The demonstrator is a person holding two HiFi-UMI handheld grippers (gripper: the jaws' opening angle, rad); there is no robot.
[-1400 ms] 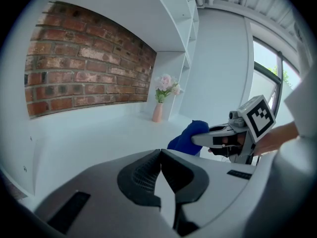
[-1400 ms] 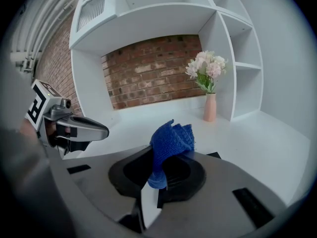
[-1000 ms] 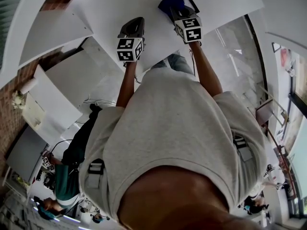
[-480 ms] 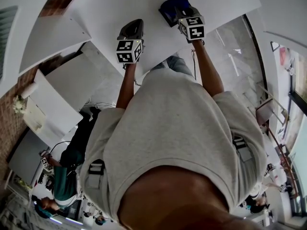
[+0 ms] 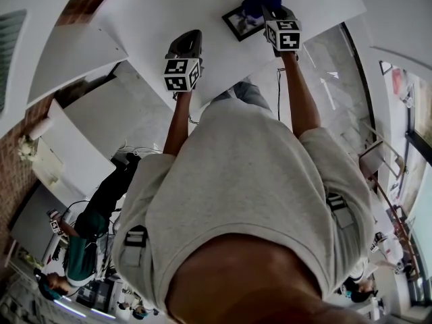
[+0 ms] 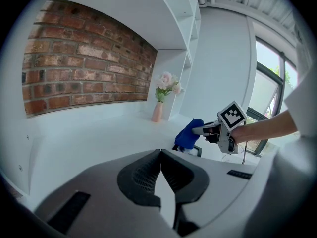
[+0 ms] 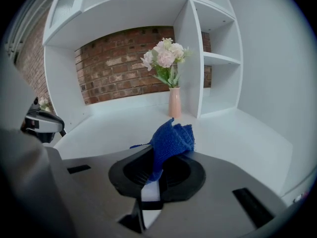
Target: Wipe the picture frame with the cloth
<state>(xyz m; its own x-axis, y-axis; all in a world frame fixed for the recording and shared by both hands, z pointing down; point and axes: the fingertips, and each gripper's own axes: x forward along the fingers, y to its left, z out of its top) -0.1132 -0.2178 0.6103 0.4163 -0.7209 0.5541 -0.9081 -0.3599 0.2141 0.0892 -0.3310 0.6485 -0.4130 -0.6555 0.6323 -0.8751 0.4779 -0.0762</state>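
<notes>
A small dark-edged picture frame [image 5: 240,23] lies flat on the white table [image 5: 148,12] at the far side. My right gripper [image 5: 268,9] is shut on a crumpled blue cloth [image 5: 260,3], held at the frame's right end. In the right gripper view the cloth [image 7: 171,141] bunches up out of the jaws and hides the frame. The left gripper view shows the cloth [image 6: 188,134] hanging over the frame [image 6: 194,150]. My left gripper [image 5: 185,44] hovers to the left of the frame, jaws shut on nothing, tips meeting [image 6: 159,153].
A pink vase of pale flowers [image 7: 174,100] stands at the back by white shelving [image 7: 215,58], before a brick wall [image 6: 84,68]. Another person [image 5: 88,248] and further white tables [image 5: 74,147] are behind me on the floor.
My right gripper has carried the cloth to the right across the frame, uncovering the picture. The left gripper has stayed where it was.
</notes>
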